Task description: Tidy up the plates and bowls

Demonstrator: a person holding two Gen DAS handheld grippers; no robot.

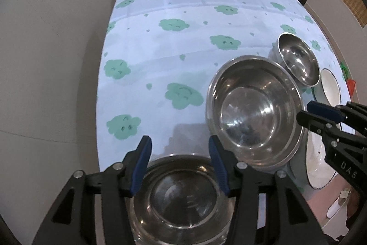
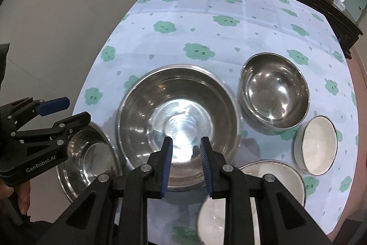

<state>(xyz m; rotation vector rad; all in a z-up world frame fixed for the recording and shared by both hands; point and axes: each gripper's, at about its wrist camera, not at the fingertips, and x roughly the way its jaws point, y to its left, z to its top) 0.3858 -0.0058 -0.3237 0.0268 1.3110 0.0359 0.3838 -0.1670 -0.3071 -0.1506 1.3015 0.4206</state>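
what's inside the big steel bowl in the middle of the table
The big steel bowl holds nothing: its shiny bottom shows only glare and reflections. The right gripper hangs over its near rim, jaws apart and gripping nothing, and covers that edge, so that bit of the bowl cannot be seen.

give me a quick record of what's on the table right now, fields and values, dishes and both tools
surface: table with pale blue cloth printed with green clouds
large steel bowl: centre
medium steel bowl: right of the large one, upright
shallow steel bowl: left of the large one
small white ceramic bowl: far right
white enamel plate: near edge, under the right tool
left tool: jaws apart, nothing gripped, above the shallow steel bowl
right tool: jaws narrowly apart, empty, over the large bowl's near rim
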